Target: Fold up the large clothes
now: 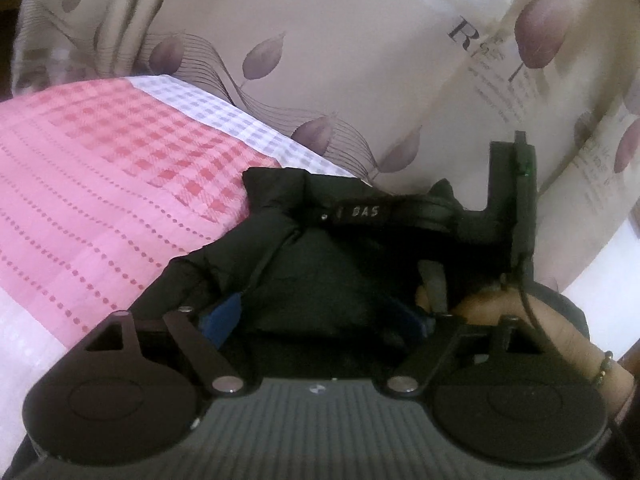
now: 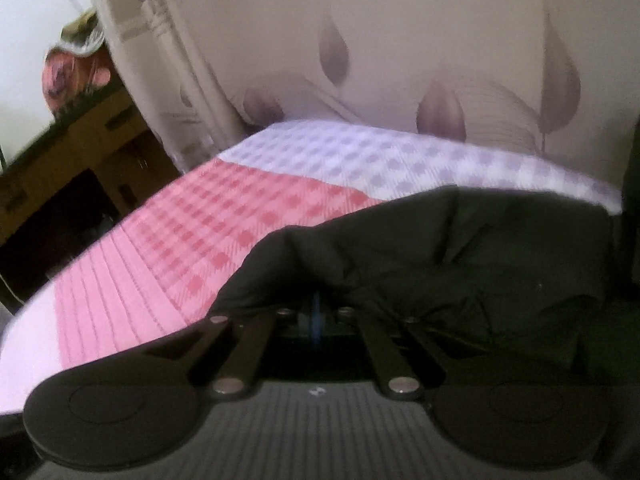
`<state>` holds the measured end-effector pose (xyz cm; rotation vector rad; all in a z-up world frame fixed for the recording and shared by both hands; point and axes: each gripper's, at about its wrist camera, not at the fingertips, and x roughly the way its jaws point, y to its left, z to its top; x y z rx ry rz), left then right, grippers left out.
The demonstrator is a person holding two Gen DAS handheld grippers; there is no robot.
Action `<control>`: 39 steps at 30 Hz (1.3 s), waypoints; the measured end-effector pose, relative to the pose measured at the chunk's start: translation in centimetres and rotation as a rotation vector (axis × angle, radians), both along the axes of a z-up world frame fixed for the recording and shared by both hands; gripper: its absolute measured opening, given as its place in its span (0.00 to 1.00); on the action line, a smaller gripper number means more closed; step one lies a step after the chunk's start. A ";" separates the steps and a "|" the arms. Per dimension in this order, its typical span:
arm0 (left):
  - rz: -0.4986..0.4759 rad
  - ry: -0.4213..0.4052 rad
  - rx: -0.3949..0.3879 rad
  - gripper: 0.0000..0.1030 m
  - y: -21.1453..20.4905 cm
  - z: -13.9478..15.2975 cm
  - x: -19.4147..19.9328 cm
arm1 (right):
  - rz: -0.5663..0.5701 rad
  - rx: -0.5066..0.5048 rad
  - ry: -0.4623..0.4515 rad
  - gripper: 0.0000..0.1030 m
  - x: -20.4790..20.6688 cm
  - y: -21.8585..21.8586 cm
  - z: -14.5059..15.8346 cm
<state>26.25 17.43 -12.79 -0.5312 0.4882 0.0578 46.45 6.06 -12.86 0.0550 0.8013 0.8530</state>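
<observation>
Garment: black jacket [image 1: 320, 264], padded-looking fabric, bunched and creased, lying on the bed toward its near edge; in the right wrist view it fills the lower right [image 2: 460, 248].
Garment detail: a small black tab [image 1: 362, 213] near the jacket's top edge bears pale letters reading "BAS"; the rest of the wording is not legible.
Left gripper [image 1: 320, 320]: fingers spread moderately wide, black fabric heaped between them; one blue pad [image 1: 224, 316] shows at the left, the right one mostly buried in cloth. Whether the pads actually press the fabric cannot be told.
Right gripper [image 2: 316, 316]: fingers drawn almost together, only a thin blue sliver between them, the tips tucked under the jacket's edge; fabric appears pinched there, though the contact itself is hidden.
Right gripper, as seen from the left wrist view: its black body [image 1: 512, 200] stands upright at the jacket's right edge, with the person's hand [image 1: 520, 316] below it and a beaded bracelet [image 1: 604, 368] on the wrist.
Surface: bedsheet [image 1: 100, 168], pink with red checks and dotted lines, a lilac-and-white checked band at the far side.
Backdrop: beige curtain [image 1: 320, 52] printed with mauve leaves and some lettering, hanging just behind the bed.
Left background, right wrist view: wooden cabinet [image 2: 80, 160], blurred.
</observation>
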 end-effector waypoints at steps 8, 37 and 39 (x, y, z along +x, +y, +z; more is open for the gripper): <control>-0.042 0.002 0.009 0.95 -0.1 0.0 0.0 | -0.143 0.233 -0.089 0.07 -8.5 -9.7 6.2; -0.031 0.128 0.252 0.97 4.0 1.8 -31.6 | -0.750 0.279 0.050 0.64 -53.4 -42.4 1.0; -0.036 0.153 0.198 0.95 4.9 0.7 -31.7 | -0.777 0.305 0.069 0.44 -53.3 -42.5 0.5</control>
